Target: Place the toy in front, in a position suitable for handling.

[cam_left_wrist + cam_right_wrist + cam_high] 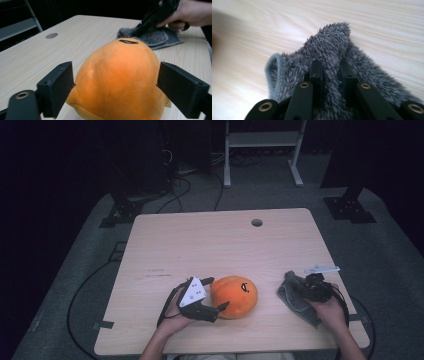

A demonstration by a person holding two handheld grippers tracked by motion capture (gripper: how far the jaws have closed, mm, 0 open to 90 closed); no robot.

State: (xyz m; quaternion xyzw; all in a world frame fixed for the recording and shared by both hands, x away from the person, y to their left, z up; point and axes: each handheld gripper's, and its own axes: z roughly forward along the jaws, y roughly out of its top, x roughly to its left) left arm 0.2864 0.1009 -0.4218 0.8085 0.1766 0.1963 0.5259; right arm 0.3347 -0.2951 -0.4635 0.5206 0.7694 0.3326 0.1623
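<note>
The right gripper (331,70) already pinches the grey furry cloth (329,47) at the table's (200,240) 4 o'clock edge, while the left gripper (116,87) straddles, jaws open, the ungrasped orange plush (120,80) at 6 o'clock.

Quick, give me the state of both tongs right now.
Left tongs: open, jaws on either side of the orange plush toy, not clamped on it.
Right tongs: shut on a fold of the grey furry cloth.
</note>
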